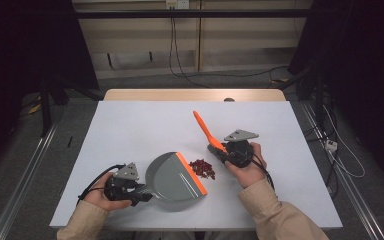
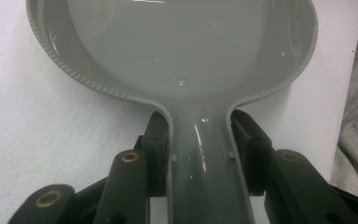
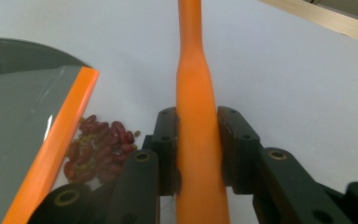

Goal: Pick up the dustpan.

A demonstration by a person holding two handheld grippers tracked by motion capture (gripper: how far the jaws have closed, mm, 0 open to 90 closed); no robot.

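Beans (image 1: pixel 202 168), red with a few green, one small heap on the bench (image 1: pixel 130 130), touching the orange lip of the grey dustpan (image 1: pixel 172 176); my left tongs (image 2: pixel 200 140) are clamped on the pan's handle, my right tongs (image 3: pixel 196 149) on the orange brush handle (image 3: pixel 195 116). To sweep well, I judge I should press the lip flat and draw the heap in with short strokes. No brand, label or writing is legible.
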